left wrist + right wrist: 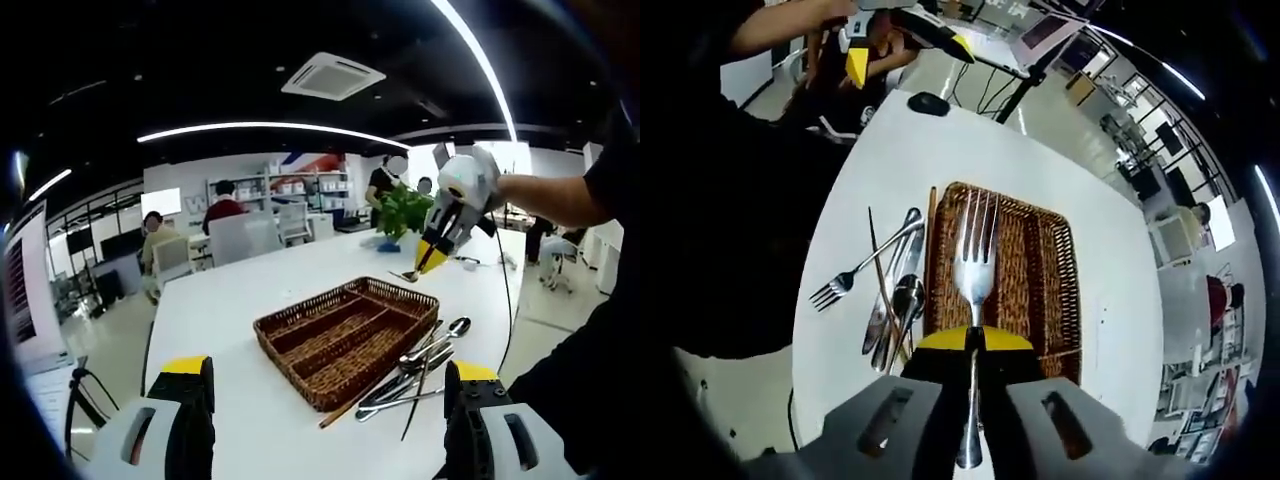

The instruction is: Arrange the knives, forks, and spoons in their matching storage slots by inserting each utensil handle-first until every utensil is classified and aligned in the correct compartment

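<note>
Gripping a fork (975, 262) by its handle, the right tongs (973, 340) hold it tines-forward over the basket (1045, 265), their yellow tips closed tight on the stem. The basket is a brown wicker tray with long slots, lying on the white table (1110, 300). In the left gripper view the right tongs (432, 255) hang in the air above the far end of the basket (345, 340), with the fork (405, 275) at their tips and a person's arm behind them.

Beside the basket on the table lies a loose pile of cutlery (895, 295): spoons, knives and a brown chopstick close along the rim, and a second fork (855, 270) angled away from it. The same pile (415, 365) sits just beside the basket's near right edge in the left gripper view.

The left tongs (325, 385) stand wide apart, holding nothing, low over the table (230, 300). A plant (400, 212) stands at the far end.
</note>
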Available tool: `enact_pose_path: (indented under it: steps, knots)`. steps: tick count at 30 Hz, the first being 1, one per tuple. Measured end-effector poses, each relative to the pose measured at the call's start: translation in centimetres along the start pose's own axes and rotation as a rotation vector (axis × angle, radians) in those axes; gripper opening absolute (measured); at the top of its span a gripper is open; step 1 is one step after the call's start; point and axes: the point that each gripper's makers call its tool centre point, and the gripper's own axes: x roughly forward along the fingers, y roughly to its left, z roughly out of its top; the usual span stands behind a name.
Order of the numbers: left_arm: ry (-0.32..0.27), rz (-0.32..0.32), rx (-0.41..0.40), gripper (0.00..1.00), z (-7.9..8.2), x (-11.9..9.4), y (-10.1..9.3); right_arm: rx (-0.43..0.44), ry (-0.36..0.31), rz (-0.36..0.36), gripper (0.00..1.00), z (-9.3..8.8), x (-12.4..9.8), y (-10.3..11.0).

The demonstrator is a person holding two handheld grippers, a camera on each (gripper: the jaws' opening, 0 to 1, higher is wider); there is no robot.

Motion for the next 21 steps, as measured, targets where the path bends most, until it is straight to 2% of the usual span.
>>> enact_pose_path:
  steps: [9,21]
  knots:
    - [0.005,-0.002,-0.001,1.0,-0.2,0.1,0.2,-0.002,0.009,0.019,0.0,0.2,1.2,-1.5]
    - [0.021,-0.001,-0.009,1.0,-0.9,0.4,0.7,-0.023,0.009,0.025,0.0,1.3,3.1,-4.0]
